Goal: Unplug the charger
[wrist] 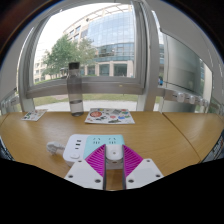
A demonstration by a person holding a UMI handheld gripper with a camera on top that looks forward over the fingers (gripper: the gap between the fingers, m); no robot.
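Observation:
A white power strip (92,146) lies on the wooden table (160,135), just ahead of my fingers and a little to the left. A white charger (115,154) stands at its near right end, between my two magenta pads (96,160). My gripper (115,160) is closed on the charger, with both pads against its sides. I cannot see the charger's prongs or whether it still sits in a socket.
A small white plug with a cable (54,150) lies left of the strip. Farther back are a dark water bottle (74,88), a colourful printed sheet (110,116) and a small item (35,115). A large window is beyond the table.

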